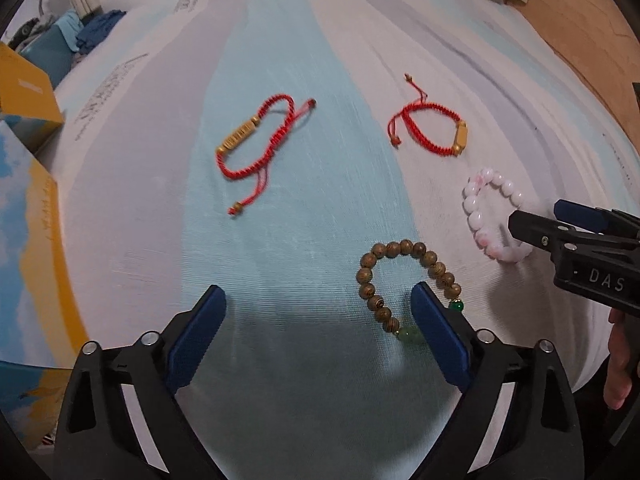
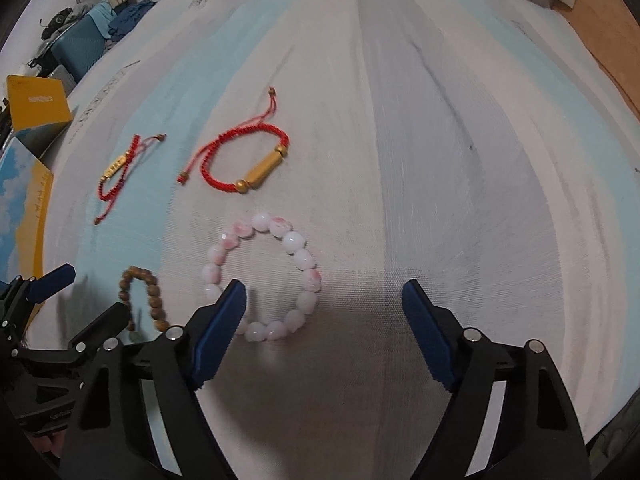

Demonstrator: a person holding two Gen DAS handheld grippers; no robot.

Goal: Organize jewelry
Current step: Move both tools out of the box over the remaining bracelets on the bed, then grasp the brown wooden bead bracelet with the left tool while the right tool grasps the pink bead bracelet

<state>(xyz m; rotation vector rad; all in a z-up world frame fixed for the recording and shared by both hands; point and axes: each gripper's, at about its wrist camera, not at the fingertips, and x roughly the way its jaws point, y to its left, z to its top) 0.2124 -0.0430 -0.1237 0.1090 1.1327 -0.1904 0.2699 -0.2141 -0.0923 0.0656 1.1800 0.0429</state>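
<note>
Spread left tongs (image 1: 318, 312) straddle one side of the wooden bead bracelet (image 1: 404, 284) on the bed (image 1: 280, 160); it looks light and floppy, best pinched across its strand. Right view: spread right tongs (image 2: 324, 300) hang over the pink bead bracelet (image 2: 264, 276), likely slippery.

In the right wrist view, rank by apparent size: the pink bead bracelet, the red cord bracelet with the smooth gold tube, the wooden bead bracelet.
1. pink bead bracelet
2. red cord bracelet with the smooth gold tube, though it lies farther off
3. wooden bead bracelet, partly hidden behind the left gripper
</note>
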